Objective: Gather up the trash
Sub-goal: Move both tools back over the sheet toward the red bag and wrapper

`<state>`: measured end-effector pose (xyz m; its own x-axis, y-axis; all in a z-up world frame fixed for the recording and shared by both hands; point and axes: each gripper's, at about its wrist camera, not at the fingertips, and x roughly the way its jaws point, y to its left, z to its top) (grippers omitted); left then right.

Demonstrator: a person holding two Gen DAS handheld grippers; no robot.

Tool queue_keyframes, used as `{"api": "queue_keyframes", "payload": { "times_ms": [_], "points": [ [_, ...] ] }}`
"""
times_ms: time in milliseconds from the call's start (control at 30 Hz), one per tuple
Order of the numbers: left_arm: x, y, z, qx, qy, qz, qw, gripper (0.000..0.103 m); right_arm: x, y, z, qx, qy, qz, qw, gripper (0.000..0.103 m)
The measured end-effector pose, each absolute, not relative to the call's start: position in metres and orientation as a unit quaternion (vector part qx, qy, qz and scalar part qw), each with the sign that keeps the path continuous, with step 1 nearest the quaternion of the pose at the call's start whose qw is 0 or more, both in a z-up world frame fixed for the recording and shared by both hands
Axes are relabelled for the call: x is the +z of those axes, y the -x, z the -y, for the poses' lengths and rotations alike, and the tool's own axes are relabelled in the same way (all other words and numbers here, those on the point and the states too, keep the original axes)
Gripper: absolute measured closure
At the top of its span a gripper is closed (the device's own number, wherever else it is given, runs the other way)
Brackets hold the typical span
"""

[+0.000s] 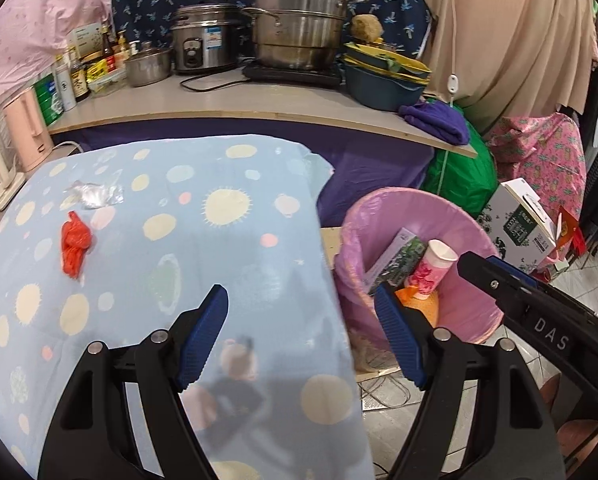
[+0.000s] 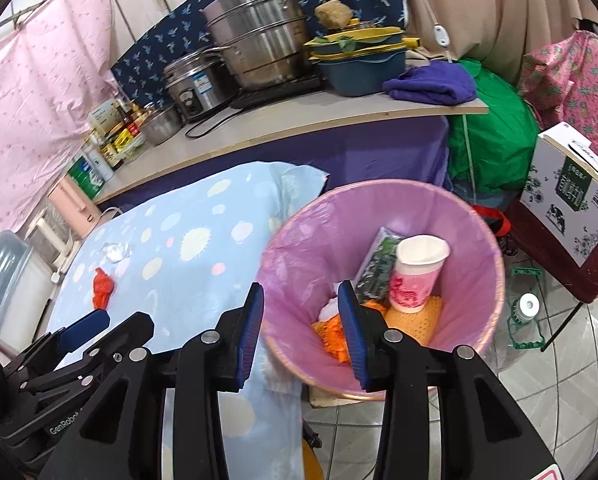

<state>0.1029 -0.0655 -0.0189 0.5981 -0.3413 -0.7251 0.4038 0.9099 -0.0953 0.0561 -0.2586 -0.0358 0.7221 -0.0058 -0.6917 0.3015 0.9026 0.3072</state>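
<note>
Both my claws, left [image 1: 301,336] and right [image 2: 301,336], gape empty, the right over the bin [image 2: 475,216], red bag [image 1: 75,244] and clear wrap [image 1: 97,194] on the cloth [image 1: 219,264].

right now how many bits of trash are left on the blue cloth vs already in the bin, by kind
On the cloth:
red crumpled bag: 1
clear plastic wrapper: 1
In the pink bin:
paper cup: 1
printed packet: 1
orange scraps: count unclear
Total countable: 4

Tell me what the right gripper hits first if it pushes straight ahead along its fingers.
Probably the near rim of the pink-lined trash bin: the open right gripper straddles it in the right wrist view. If it clears the rim, the orange trash inside comes next. Depth is unclear.
</note>
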Motion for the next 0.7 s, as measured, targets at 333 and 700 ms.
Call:
{"api": "queue_keyframes", "payload": {
  "times_ms": [333, 700],
  "points": [
    [-0.038, -0.13, -0.012, -0.119, -0.003, -0.421, 0.899, 0.031, -0.043, -0.088, 0.2, -0.033, -0.179, -0.386, 0.904, 0.065],
    [-0.066, -0.187, -0.12, -0.003, 0.046, -0.442, 0.896, 0.031, -0.053, -0.126, 0.144, 0.003, -0.155, -0.409, 0.899, 0.062]
  ]
}}
